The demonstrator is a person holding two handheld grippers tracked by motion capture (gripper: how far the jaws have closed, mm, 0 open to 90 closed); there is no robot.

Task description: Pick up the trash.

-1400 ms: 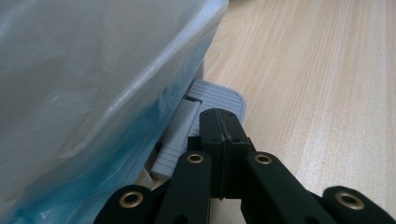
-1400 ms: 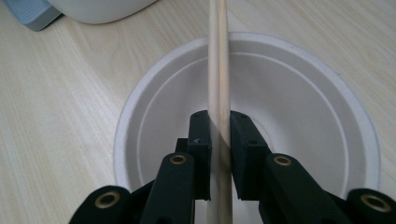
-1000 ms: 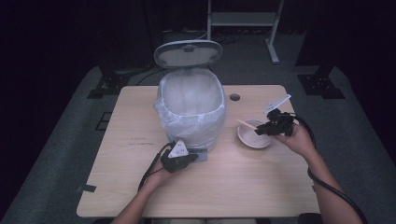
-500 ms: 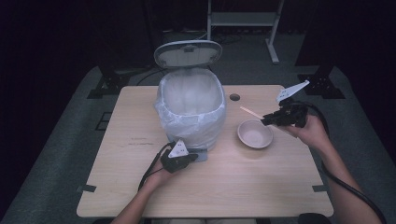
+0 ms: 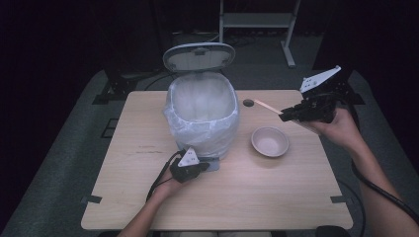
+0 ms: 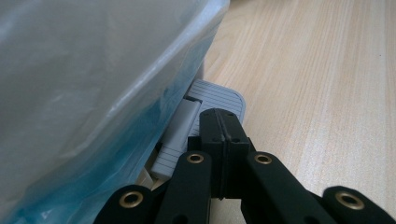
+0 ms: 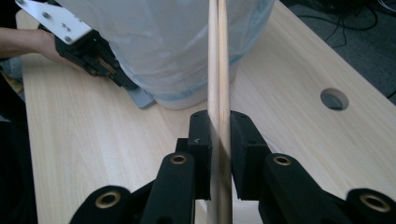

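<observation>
Since a second ago your right hand has lifted clear of the bowl (image 5: 270,141), taking the chopsticks (image 5: 267,105) up with it; your left hand has stayed put at the foot of the bin.

Largest first: the counter (image 5: 276,192) is pale wood, with a round cable hole (image 5: 248,102) toward its far edge. At the middle of it stands the pedal bin (image 5: 202,118), its lid (image 5: 199,56) tipped up at the far side and a clear liner bag (image 6: 84,88) spilling over the rim and down the walls. Right of the bin, well apart from it, sits the small round bowl.

Your right tongs (image 7: 219,130) are up over the right edge of the counter, above and to the right of the bowl, clamped on the pair of wooden chopsticks, which stick out leftward toward the bin's open top. In the right gripper view the two sticks lie side by side, pinched between the pads.

Your left tongs (image 6: 223,128) are low at the near side of the bin, pressed together with nothing between them, tips resting on the grey ribbed pedal (image 6: 212,100) at the bin's base.
</observation>
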